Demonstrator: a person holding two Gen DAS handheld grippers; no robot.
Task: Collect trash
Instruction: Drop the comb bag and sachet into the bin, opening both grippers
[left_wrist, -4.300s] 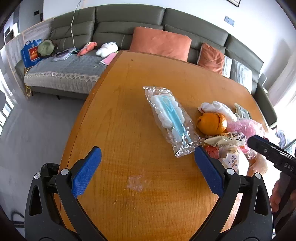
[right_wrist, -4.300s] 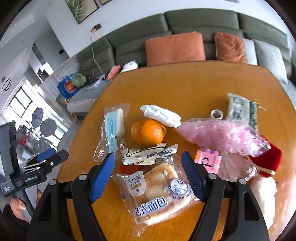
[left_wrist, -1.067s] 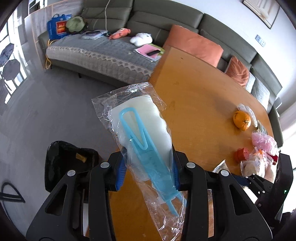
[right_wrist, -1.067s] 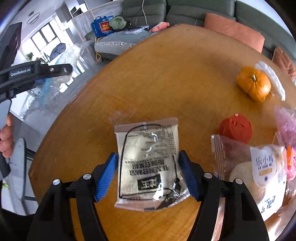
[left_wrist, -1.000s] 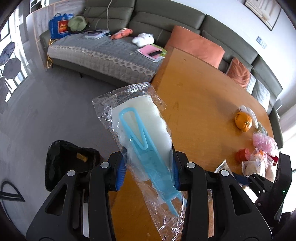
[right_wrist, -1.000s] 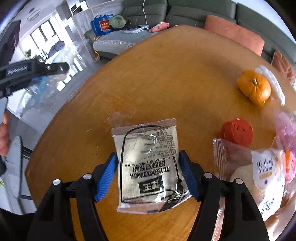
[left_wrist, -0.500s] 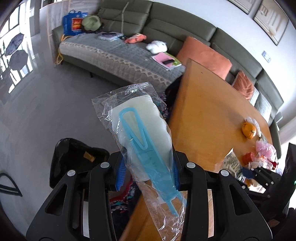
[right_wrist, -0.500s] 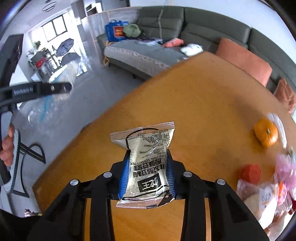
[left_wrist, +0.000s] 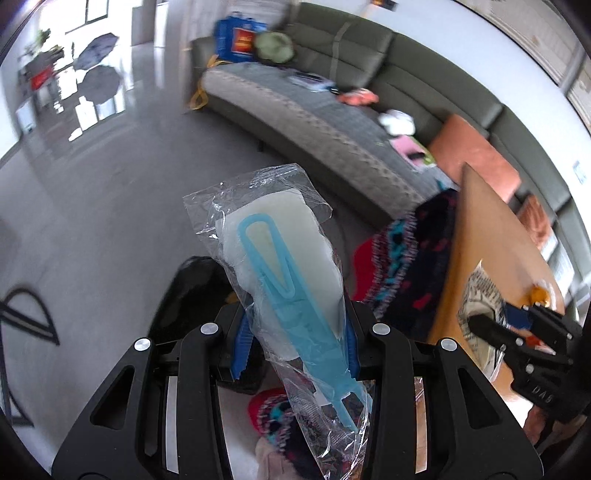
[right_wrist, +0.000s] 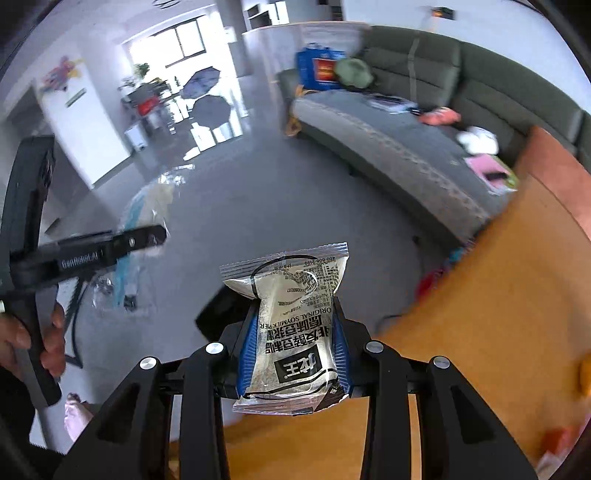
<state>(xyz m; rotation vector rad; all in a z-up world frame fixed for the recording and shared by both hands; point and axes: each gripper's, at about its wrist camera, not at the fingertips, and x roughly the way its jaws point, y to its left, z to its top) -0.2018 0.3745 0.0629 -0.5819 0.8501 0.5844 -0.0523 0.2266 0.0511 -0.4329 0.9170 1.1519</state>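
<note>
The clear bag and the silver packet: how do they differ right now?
The clear bag is see-through, showing a blue plastic piece on white padding; the silver packet is opaque foil with black print. The bag is long, the packet squat. The left gripper pinches the bag, the right gripper the packet. Both stand upright.

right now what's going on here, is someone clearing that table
A person is clearing trash off the wooden table with a handheld gripper in each hand. The left gripper has its jaws shut on a clear bag with a blue plastic tool, held out over the floor above a black bin. The right gripper holds a silver soy milk powder sachet at the table's edge.
</note>
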